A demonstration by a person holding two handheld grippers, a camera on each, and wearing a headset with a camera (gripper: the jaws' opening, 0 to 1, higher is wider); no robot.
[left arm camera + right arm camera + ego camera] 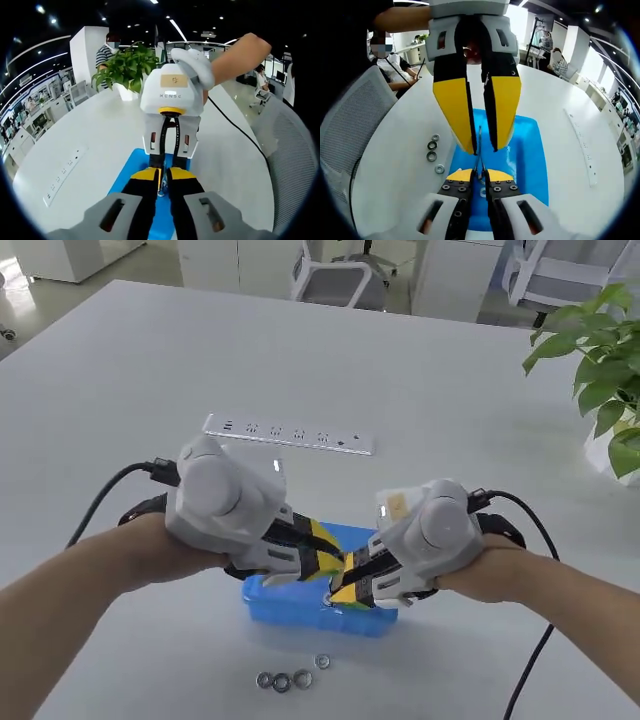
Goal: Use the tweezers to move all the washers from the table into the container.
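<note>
left gripper (161,174) + right gripper (479,173) both clamped on thin steel tweezers (480,141) over blue plastic container (527,145). small silver washers (282,681) near side: probably light, slippery; pinch across the ring.

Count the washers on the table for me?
4 washers, in one curved row on the table, beside the container. More may be hidden inside it.

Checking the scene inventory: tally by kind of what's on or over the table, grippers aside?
washers: 4
tweezers: 1
container: 1
power strip: 1
plant: 1
total: 8
</note>
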